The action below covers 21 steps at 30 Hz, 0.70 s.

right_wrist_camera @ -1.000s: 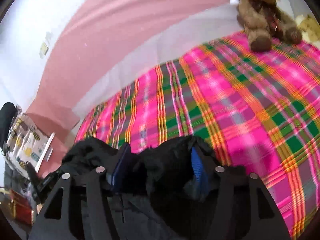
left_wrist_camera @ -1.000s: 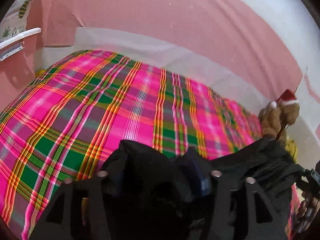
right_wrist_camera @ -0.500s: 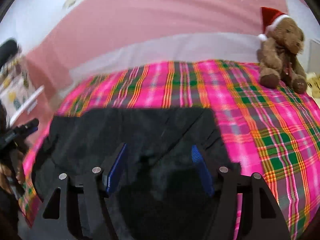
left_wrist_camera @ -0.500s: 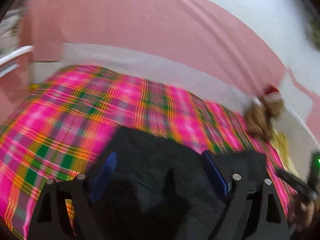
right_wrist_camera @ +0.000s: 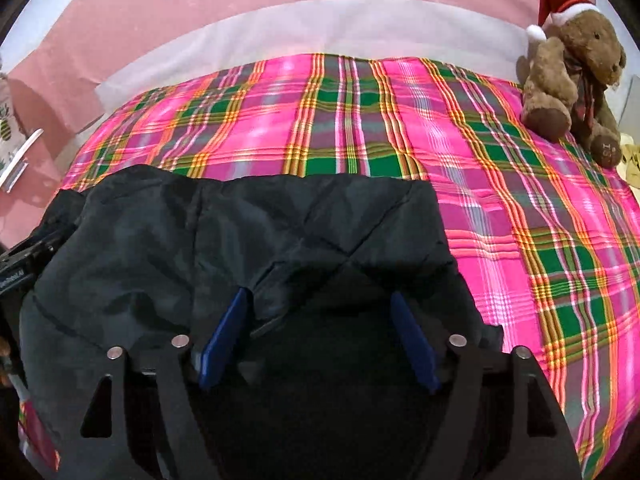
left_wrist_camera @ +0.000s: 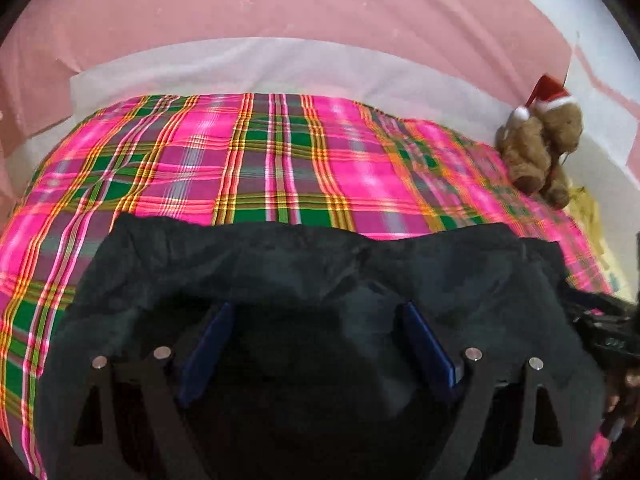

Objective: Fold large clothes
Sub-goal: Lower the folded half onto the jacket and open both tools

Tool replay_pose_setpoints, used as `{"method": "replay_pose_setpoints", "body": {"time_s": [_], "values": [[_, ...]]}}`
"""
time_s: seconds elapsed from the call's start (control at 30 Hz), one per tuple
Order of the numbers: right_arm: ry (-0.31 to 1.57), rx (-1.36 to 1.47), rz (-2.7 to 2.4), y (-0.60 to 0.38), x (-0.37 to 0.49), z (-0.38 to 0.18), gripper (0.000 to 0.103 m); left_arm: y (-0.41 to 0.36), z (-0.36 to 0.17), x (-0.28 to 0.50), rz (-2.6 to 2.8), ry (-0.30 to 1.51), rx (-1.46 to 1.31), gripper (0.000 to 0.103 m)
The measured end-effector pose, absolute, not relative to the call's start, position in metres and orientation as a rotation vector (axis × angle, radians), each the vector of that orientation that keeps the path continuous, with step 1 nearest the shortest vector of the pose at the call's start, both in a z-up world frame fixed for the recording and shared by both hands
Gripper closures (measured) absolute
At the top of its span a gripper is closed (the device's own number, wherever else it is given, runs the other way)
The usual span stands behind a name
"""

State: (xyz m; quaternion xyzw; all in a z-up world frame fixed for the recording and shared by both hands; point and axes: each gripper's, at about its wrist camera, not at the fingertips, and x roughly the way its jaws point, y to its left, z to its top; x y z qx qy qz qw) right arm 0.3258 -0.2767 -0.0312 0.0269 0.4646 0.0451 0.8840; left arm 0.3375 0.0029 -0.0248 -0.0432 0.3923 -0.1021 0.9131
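Bed cover: you have a pink, green and orange plaid cloth (right_wrist_camera: pixel 500 184) spread flat over the bed ahead of you.
Sheet: a white strip (left_wrist_camera: pixel 280 68) shows along the far edge of the plaid, between it and the wall.
Wall: behind the bed you see a pink surface (left_wrist_camera: pixel 280 0), paler and whitish toward the upper right corner.
Soft toy: a brown teddy bear (right_wrist_camera: pixel 572 68) in a red and white Santa hat sits on your far right corner of the plaid.
Left side: a pineapple-print item (right_wrist_camera: pixel 8 136) stands at the frame edge.
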Motion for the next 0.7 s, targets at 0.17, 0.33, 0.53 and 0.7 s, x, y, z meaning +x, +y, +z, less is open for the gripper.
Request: {"method": "replay_pose_setpoints", "body": {"time_s": [0.17,0.33,0.53,0.7], "values": [[0.968,0.102,0.066,-0.281,0.334,-0.047,0.029,-0.006,-0.038,0.344,-0.180,0.800,-0.058,0.014],[0.952,0.114,0.034,-0.281,0.325,-0.026,0.029,-0.009,-0.029,0.348,-0.174,0.843,-0.026,0.015],[0.833,0.113,0.157,-0.250,0.298,0.023,0.029,0.015,0.007,0.317,-0.216,0.769,-0.032,0.015],[0.898,0.035,0.228,-0.197,0.321,0.008,0.046,0.055,0.009,0.323,-0.112,0.760,-0.025,0.015]]}}
